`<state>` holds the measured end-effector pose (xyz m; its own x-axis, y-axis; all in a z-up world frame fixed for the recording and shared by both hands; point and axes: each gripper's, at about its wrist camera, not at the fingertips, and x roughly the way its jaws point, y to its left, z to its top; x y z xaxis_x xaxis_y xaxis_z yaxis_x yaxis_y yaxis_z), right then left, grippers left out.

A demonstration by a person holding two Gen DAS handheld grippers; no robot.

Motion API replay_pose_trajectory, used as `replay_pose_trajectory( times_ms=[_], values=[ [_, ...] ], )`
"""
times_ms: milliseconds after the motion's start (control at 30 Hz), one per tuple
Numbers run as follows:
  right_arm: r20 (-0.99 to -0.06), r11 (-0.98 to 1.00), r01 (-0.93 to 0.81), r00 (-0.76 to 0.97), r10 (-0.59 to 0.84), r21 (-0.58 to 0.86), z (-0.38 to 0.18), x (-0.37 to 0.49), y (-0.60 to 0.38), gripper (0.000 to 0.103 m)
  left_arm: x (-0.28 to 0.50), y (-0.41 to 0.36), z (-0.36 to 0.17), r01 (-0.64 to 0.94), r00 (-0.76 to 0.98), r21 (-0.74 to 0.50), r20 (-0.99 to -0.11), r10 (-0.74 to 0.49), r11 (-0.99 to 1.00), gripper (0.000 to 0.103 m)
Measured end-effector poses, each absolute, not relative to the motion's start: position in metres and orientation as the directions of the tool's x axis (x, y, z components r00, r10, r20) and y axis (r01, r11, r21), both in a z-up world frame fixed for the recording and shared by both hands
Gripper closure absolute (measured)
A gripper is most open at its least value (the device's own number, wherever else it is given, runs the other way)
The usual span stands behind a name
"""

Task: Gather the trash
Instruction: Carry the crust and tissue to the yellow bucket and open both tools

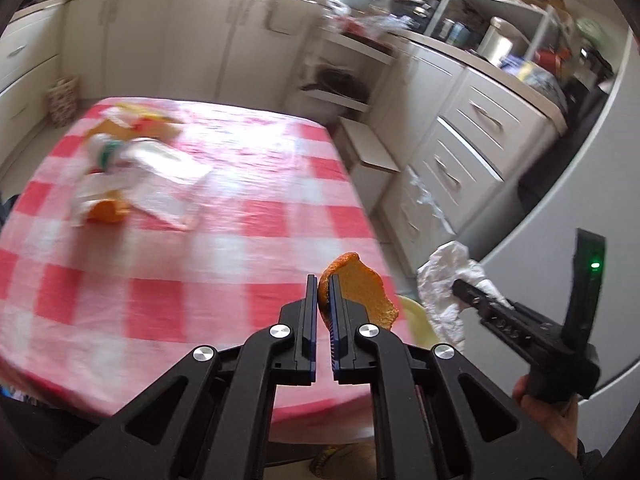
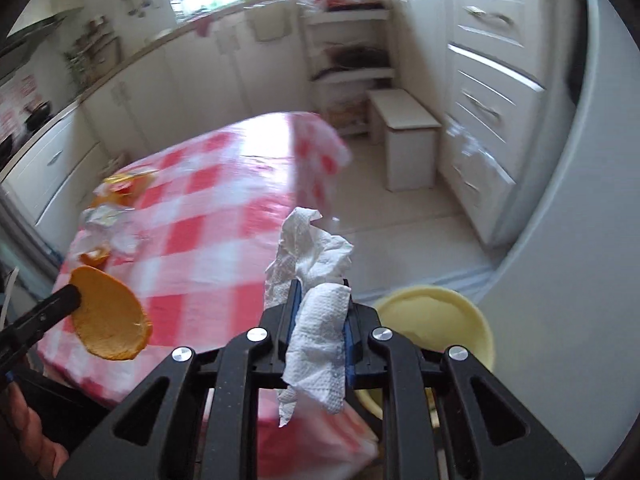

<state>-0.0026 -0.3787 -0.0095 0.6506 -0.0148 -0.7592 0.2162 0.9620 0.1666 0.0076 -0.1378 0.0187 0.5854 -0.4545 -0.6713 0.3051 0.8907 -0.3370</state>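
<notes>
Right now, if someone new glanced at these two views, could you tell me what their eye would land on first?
Probably the orange peel pinched in the left gripper and the crumpled white paper towel clamped in the right gripper, both held near the table's edge. Behind them, the red-and-white checked tablecloth bears a blurred heap of remaining trash at its far left, and a pale yellow bin waits below on the right.

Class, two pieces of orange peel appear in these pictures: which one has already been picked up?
The orange peel pinched in the left tool; the other peel lies on the checked tablecloth among wrappers.
</notes>
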Motion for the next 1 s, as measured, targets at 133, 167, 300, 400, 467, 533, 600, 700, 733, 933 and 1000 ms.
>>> replay_pose_trajectory(
  times_ms=[133, 167, 300, 400, 467, 533, 600, 700, 733, 933, 1000],
  values=[
    [-0.814, 0.919, 0.345, 0.579, -0.048, 0.19, -0.043, -0.013, -0.428, 0.081, 0.0, -0.206, 0.007, 0.388, 0.539, -0.311, -0.687, -0.487, 0.868, 0.098],
    [-0.822, 0.906, 0.371, 0.568, -0.047, 0.205, -0.05, -0.014, -0.438, 0.08, -0.001, -0.22, 0.003, 0.401, 0.527, -0.306, -0.694, -0.49, 0.864, 0.098],
    [-0.837, 0.828, 0.47, 0.547, 0.001, 0.307, -0.072, -0.021, -0.477, 0.073, -0.002, -0.277, -0.022, 0.44, 0.48, -0.272, -0.734, -0.48, 0.856, 0.098],
    [-0.821, 0.771, 0.506, 0.569, 0.039, 0.387, -0.078, -0.023, -0.49, 0.064, -0.001, -0.305, -0.039, 0.455, 0.463, -0.235, -0.761, -0.454, 0.859, 0.098],
    [-0.807, 0.743, 0.513, 0.587, 0.061, 0.429, -0.078, -0.023, -0.494, 0.054, 0.001, -0.318, -0.049, 0.456, 0.452, -0.22, -0.777, -0.438, 0.862, 0.098],
    [-0.789, 0.718, 0.514, 0.61, 0.079, 0.469, -0.076, -0.025, -0.5, 0.051, 0.006, -0.331, -0.058, 0.456, 0.439, -0.206, -0.794, -0.42, 0.866, 0.098],
    [-0.769, 0.706, 0.509, 0.635, 0.078, 0.492, -0.069, -0.031, -0.504, 0.05, 0.009, -0.343, -0.065, 0.46, 0.422, -0.2, -0.808, -0.411, 0.865, 0.098],
    [-0.721, 0.697, 0.487, 0.69, 0.063, 0.527, -0.052, -0.039, -0.508, 0.048, 0.014, -0.35, -0.068, 0.462, 0.406, -0.205, -0.816, -0.411, 0.863, 0.096],
    [-0.709, 0.694, 0.481, 0.703, 0.059, 0.535, -0.047, -0.041, -0.511, 0.048, 0.014, -0.352, -0.069, 0.466, 0.403, -0.203, -0.818, -0.411, 0.861, 0.094],
    [-0.653, 0.685, 0.445, 0.755, 0.06, 0.577, -0.029, -0.049, -0.513, 0.046, 0.019, -0.356, -0.077, 0.459, 0.379, -0.223, -0.826, -0.417, 0.86, 0.09],
    [-0.646, 0.686, 0.439, 0.761, 0.061, 0.581, -0.026, -0.049, -0.512, 0.046, 0.021, -0.353, -0.075, 0.452, 0.375, -0.23, -0.827, -0.418, 0.862, 0.089]
  ],
)
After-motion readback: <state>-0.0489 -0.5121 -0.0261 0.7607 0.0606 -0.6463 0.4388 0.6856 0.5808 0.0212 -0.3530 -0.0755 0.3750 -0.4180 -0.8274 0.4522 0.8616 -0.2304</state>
